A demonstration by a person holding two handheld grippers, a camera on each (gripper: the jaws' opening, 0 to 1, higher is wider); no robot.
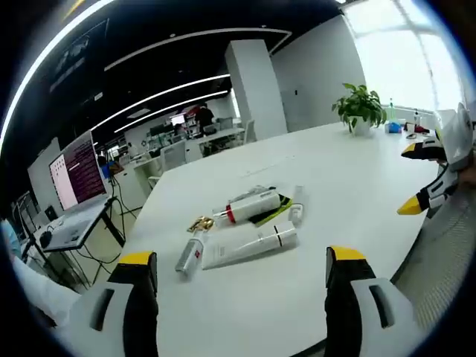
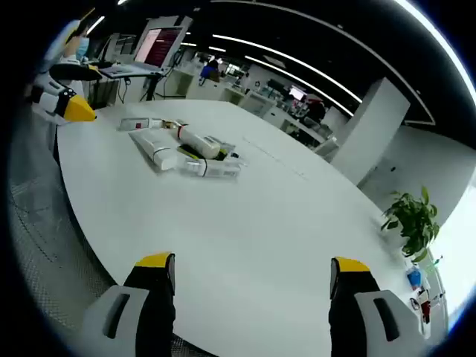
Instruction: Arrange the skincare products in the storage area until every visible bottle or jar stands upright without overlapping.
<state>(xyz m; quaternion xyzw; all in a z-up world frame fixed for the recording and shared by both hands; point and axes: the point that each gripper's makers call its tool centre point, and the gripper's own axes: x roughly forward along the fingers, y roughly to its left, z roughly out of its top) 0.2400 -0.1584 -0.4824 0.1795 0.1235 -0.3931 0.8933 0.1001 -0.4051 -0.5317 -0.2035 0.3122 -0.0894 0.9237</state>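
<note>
Two white tubes [image 1: 250, 245], one small bottle [image 1: 190, 254], flat

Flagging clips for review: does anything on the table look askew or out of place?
Yes. The skincare tubes and small bottle lie flat in a loose heap on the white table, some overlapping, none upright. Both grippers, left and right, hover open, clear of them.

The room is lit by ceiling strips [image 1: 160, 95] and an overexposed window [image 1: 405, 52]; straight lines are bent at the edges.
</note>
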